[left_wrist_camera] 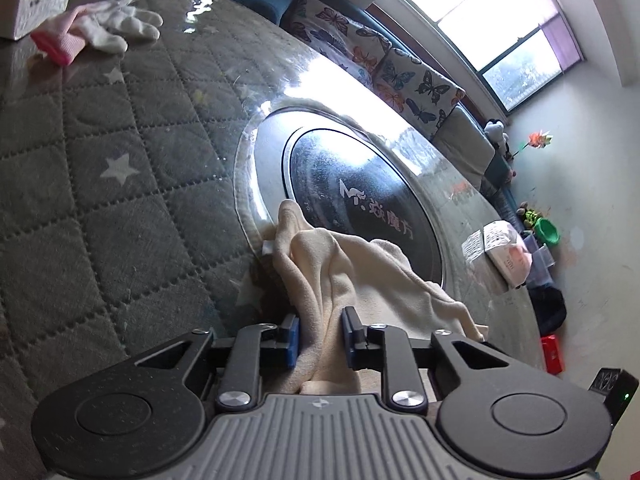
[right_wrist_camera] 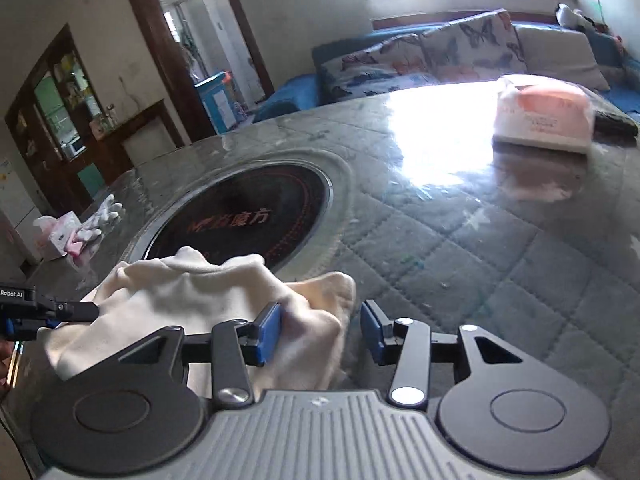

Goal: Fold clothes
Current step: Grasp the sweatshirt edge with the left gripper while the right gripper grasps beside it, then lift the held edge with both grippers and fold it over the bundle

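On the quilted table (left_wrist_camera: 100, 168), your cream garment (left_wrist_camera: 320, 280) lies crumpled at six o'clock of the round black hotplate (left_wrist_camera: 360, 208), your left gripper (left_wrist_camera: 320, 340) clamping its bunched fabric, your right gripper (right_wrist_camera: 322, 334) standing open beside it.

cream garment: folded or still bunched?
Bunched. The cream garment lies in a crumpled heap with loose ridges; no flat, squared fold shows in either view.

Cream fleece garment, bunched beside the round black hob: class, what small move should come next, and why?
Probably close the right gripper on the cream fleece garment's near edge: its jaws stand open around it, while the left gripper already pinches a fold.
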The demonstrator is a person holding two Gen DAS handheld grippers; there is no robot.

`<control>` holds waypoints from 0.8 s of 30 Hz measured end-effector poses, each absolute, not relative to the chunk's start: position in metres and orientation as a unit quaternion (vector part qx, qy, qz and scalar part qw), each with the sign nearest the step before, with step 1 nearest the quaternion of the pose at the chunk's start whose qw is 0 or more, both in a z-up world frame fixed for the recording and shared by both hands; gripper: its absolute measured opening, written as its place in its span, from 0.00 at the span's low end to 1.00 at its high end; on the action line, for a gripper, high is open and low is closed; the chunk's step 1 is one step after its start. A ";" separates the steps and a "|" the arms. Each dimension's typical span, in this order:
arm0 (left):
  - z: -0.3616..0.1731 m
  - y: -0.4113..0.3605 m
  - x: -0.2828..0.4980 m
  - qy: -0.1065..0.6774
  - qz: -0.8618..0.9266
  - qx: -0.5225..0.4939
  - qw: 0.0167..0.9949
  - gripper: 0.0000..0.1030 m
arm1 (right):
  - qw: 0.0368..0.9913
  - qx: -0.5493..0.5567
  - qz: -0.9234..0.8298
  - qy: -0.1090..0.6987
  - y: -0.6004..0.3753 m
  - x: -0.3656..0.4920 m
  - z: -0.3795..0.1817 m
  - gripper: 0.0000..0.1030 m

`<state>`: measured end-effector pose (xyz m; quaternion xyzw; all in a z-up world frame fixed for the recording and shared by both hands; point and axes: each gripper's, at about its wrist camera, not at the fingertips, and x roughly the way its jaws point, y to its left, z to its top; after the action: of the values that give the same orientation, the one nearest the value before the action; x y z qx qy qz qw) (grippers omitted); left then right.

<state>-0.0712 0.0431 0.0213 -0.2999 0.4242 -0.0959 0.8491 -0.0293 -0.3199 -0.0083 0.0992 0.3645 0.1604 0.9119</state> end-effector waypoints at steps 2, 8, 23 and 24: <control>0.023 0.039 -0.071 0.424 -0.095 -0.282 0.856 0.20 | 0.912 0.099 0.168 0.361 -0.316 -0.029 -0.010 0.41; 0.038 0.027 -0.071 0.417 -0.100 -0.241 0.870 0.16 | 0.919 0.090 0.168 0.345 -0.309 -0.047 0.003 0.13; 0.074 -0.075 -0.031 0.409 -0.210 -0.192 0.867 0.14 | 0.961 0.063 0.083 0.258 -0.379 -0.078 0.072 0.11; 0.075 -0.085 -0.027 0.408 -0.216 -0.189 0.867 0.13 | 0.962 0.061 0.071 0.255 -0.388 -0.078 0.076 0.11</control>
<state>-0.0272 -0.0853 0.0752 -0.1889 0.4081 -0.2164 0.8666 -0.0778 -0.3876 0.0756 0.0608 0.2548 0.0714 0.9624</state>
